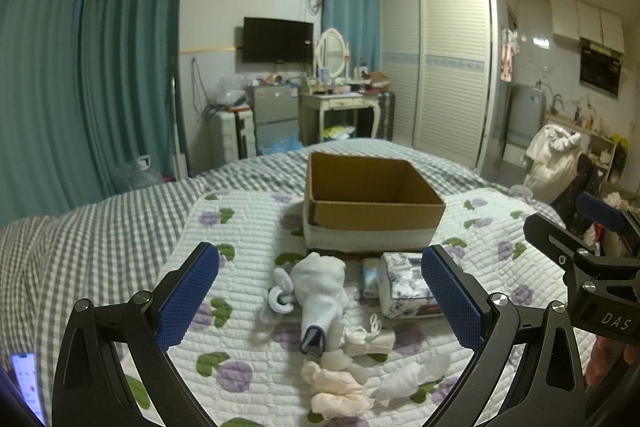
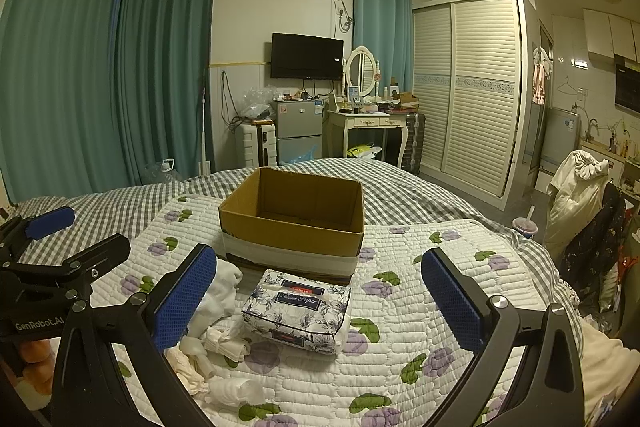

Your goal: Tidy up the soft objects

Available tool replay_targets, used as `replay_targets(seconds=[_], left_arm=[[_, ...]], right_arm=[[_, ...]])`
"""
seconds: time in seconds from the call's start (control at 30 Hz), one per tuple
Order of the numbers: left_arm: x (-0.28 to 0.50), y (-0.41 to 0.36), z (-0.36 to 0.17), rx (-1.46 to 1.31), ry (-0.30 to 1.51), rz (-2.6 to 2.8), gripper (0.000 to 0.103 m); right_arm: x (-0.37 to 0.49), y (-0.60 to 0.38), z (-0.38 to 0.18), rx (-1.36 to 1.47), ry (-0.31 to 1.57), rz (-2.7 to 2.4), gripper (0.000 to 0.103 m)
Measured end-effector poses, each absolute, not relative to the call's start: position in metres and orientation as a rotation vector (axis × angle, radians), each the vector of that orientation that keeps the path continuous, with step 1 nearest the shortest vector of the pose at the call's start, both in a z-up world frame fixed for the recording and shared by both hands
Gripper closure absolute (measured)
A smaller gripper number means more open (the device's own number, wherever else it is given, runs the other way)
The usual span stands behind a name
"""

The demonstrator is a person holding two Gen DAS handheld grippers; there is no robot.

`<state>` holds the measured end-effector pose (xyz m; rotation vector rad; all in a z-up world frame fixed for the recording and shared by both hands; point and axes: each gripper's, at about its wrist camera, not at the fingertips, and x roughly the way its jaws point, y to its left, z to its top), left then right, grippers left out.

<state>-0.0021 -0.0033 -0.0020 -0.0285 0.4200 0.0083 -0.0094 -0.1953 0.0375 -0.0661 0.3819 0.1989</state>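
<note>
Both grippers, left and right, wide open, empty. Tissue pack lies dead ahead between right jaws, before empty box; socks ahead of left.

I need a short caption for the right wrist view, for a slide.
Open right gripper hovers above a floral tissue pack before an empty cardboard box on the quilted bed.

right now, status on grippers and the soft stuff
Left gripper open, right gripper open, both empty. Soft items loose on quilt; cardboard box empty. Nothing blocking.
</note>
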Motion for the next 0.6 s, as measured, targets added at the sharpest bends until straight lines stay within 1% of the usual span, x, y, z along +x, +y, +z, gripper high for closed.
replay_targets(seconds=[0.27, 0.47, 0.6], left_arm=[[-0.006, -0.005, 0.004, -0.025, 0.412, 0.002, 0.000], [-0.021, -0.006, 0.014, -0.017, 0.395, -0.008, 0.000], [-0.032, -0.001, 0.010, -0.031, 0.407, -0.011, 0.000]], right_arm=[[-0.013, -0.196, 0.045, -0.066, 0.370, 0.198, 0.000], [-0.030, -0.198, 0.059, -0.071, 0.350, 0.206, 0.000], [-0.041, -0.198, 0.063, -0.080, 0.347, 0.213, 0.000]])
